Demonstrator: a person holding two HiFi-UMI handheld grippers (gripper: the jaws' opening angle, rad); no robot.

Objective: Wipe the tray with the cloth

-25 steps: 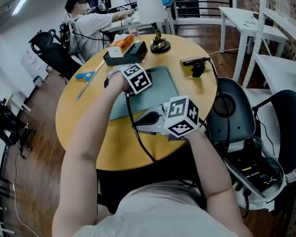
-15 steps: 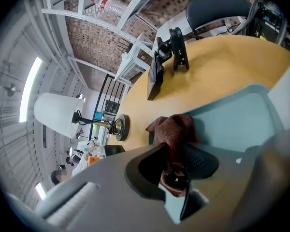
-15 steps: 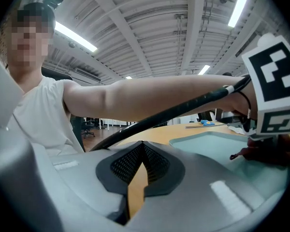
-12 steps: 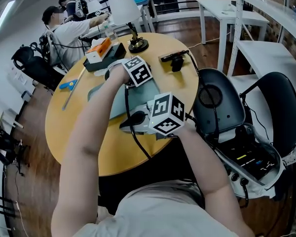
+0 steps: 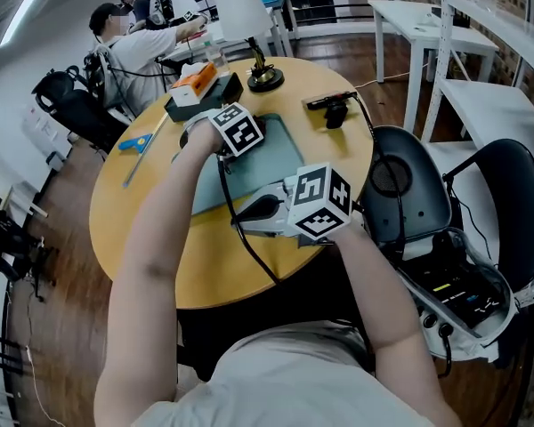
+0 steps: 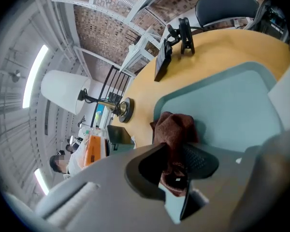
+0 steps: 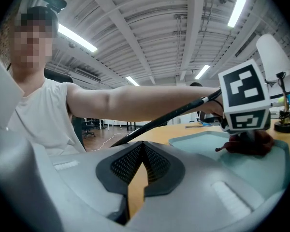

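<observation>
A teal tray (image 5: 280, 154) lies on the round wooden table (image 5: 142, 238). My left gripper (image 6: 176, 164) is shut on a dark brown cloth (image 6: 173, 132), which bunches up against the tray (image 6: 232, 110) near its far left corner. In the head view only its marker cube (image 5: 236, 130) and my hand show over that corner. My right gripper (image 5: 242, 213) lies at the tray's near edge and points left. Its pads meet with nothing between them (image 7: 142, 151). From there the cloth (image 7: 246, 146) shows under the left cube, on the tray (image 7: 203, 146).
Beyond the tray stand a lamp (image 5: 249, 25) and a black box with an orange pack (image 5: 200, 92). A black device (image 5: 334, 105) lies at the far right, a blue-handled tool (image 5: 142, 140) at the left. A chair (image 5: 400, 194) is close on the right. People sit at a desk behind (image 5: 133, 43).
The head view has swung a little. Both grippers keep about the same places relative to the tray, the left one still holding the cloth.
</observation>
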